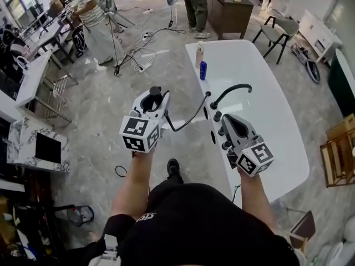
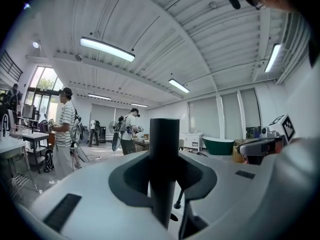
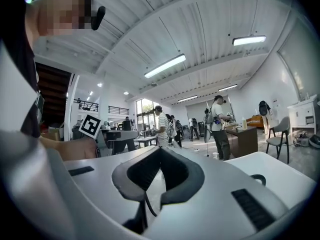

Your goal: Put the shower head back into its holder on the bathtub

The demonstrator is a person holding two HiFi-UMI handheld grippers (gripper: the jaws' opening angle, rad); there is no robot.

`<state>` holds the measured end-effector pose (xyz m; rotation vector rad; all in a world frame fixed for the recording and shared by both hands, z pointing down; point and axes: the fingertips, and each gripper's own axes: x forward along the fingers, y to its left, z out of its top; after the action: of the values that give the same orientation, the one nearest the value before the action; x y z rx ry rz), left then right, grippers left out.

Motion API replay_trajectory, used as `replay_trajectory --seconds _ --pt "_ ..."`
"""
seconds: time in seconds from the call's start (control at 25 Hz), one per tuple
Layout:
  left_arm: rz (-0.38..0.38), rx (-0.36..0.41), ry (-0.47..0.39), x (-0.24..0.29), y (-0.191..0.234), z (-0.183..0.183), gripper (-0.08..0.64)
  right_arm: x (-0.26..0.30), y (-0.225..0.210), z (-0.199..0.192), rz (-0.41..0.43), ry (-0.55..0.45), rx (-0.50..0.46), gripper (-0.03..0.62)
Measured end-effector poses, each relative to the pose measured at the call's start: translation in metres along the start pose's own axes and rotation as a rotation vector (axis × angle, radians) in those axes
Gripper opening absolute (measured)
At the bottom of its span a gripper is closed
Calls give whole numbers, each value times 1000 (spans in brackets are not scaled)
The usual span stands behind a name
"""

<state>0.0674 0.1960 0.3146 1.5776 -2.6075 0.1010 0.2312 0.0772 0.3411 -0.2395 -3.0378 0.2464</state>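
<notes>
My left gripper [image 1: 155, 97] is shut on the black handle of the shower head [image 1: 155, 91], which stands upright between the jaws [image 2: 164, 149]. It hangs over the floor just left of the white bathtub [image 1: 277, 121]. The black hose [image 1: 186, 121] sags from the handle to the tub's near rim. My right gripper [image 1: 228, 118] hovers over that rim beside the black knobs [image 1: 217, 116], its jaws together and empty [image 3: 159, 153]. A curved black faucet [image 1: 230, 89] rises just beyond. I cannot make out the holder among the dark fittings on the rim.
A white bottle [image 1: 199, 53] and a blue bottle [image 1: 203, 70] stand on the tub's far rim. Cables [image 1: 138, 54] trail over the floor. People stand at the back [image 1: 94, 15] near a brown desk [image 1: 227, 13] and a chair [image 1: 277, 29]. A marble table [image 1: 33, 143] is at left.
</notes>
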Motion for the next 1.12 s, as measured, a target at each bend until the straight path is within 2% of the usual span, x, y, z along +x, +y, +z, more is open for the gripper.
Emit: replay_trajectory --seconds 0.32,0.52,0.64,0.84,1.12 --pt "-21 -8 -16 59 101 9 124 124 -7 -1 31 66 -16 15" --pt "-31 -26 -2 79 150 4 124 180 -8 2 36 60 -8 15" --pt "-57 -16 5 94 166 4 124 205 -16 5 10 54 13 15" --pt "-92 -25 11 118 181 -3 124 226 -28 -14 -13 89 57 15" --pt "-146 -35 55 190 193 -18 124 267 -80 -27 -40 113 105 15"
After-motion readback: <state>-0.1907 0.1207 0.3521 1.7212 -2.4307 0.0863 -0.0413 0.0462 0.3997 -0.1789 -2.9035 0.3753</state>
